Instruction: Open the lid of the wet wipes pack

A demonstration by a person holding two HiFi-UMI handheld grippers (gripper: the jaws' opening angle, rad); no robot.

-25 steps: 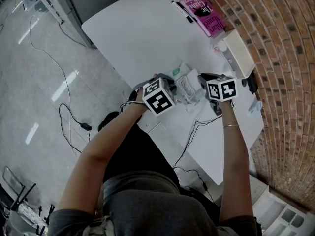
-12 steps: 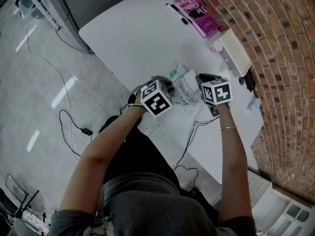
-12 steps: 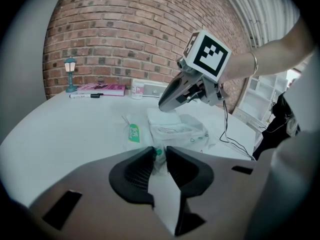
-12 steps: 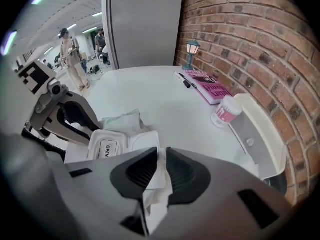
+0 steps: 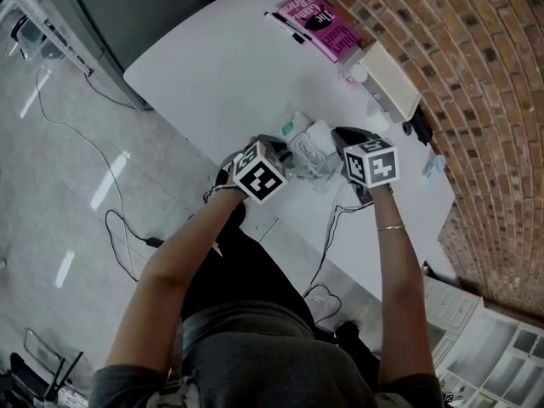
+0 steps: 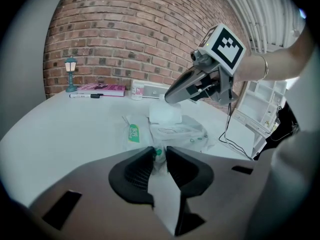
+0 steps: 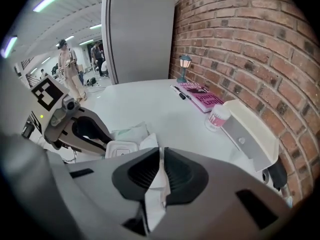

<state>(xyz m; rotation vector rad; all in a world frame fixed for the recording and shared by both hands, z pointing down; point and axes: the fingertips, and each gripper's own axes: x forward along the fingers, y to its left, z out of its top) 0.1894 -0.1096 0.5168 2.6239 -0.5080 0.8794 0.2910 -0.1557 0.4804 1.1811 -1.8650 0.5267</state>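
While the left gripper (image 6: 160, 154) is clenched on the near edge of the wet wipes pack (image 6: 176, 132), pinching the crinkled wrapper at a small green dot, the pack itself lies on the white table (image 6: 70, 129) just ahead of its jaws. The right gripper (image 7: 161, 154) comes at the pack from the opposite side, its tips over the far end. Its jaws have just been closing, and they now pinch a thin white flap (image 7: 148, 143) that stands up from the pack. Whether that flap is the lid or part of the wrapper I cannot tell. Just beside it in the right gripper view sits a white rounded rectangle (image 7: 119, 150) on top of the pack.

Farther along the table, near the brick wall (image 7: 240, 44), are a small tub with a pink label (image 7: 217, 118) and a long cream tray (image 7: 250, 129) beside it. Beyond them lie a pink book (image 7: 205, 98) and a black marker (image 7: 180, 93), with a little lamp figure (image 7: 185, 66) at the far end. A tall grey cabinet (image 7: 137, 34) stands behind the table.
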